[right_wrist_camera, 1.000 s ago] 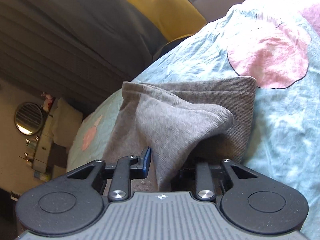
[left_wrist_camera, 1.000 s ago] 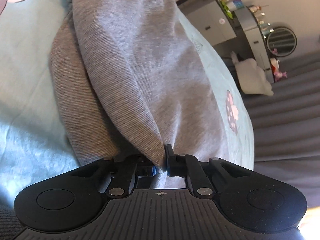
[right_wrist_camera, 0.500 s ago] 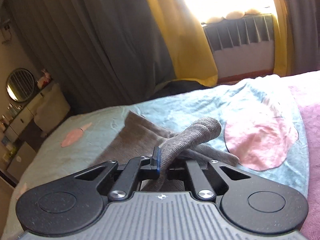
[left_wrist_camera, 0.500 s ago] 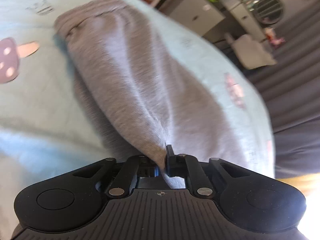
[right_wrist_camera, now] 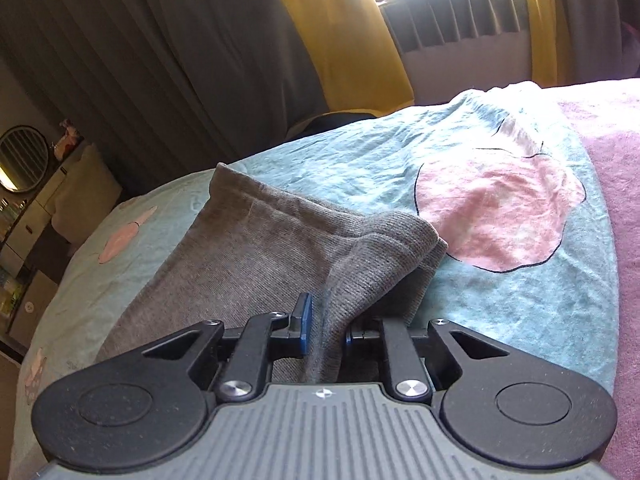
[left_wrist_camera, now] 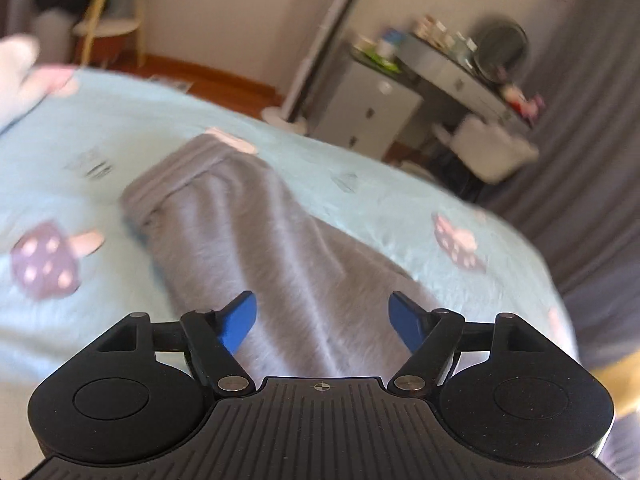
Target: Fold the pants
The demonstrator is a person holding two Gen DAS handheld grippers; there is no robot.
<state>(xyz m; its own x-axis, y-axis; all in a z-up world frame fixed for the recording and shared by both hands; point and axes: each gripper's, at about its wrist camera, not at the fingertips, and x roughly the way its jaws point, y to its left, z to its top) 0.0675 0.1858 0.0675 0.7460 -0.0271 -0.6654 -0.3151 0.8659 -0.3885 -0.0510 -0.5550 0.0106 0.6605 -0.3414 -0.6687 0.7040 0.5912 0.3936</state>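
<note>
Grey pants [left_wrist_camera: 256, 232] lie folded lengthwise on a light blue bedsheet [left_wrist_camera: 100, 148], waistband at the far end. My left gripper [left_wrist_camera: 322, 316] hangs above the near end of them. Its jaws are opening wide, the blue pads [left_wrist_camera: 240, 320] touch nothing, and the cloth lies below them. In the right wrist view the pants [right_wrist_camera: 260, 248] show a raised fold that runs from the cuffs back to my right gripper [right_wrist_camera: 325, 328]. Those jaws are opening slightly, with the fold still between the pads and touching both.
Past the bed's far edge stand a white cabinet [left_wrist_camera: 372, 108], a dresser with a round mirror [left_wrist_camera: 500, 40] and grey curtains [left_wrist_camera: 580, 160]. On the right gripper's side are a yellow curtain [right_wrist_camera: 340, 40], a radiator [right_wrist_camera: 460, 20] and a pink blanket [right_wrist_camera: 616, 200].
My left gripper let go of the pants, opened wide and rose, so more of the room shows. My right gripper closed on the fold, rolled level, and its jaws now stand a little wider.
</note>
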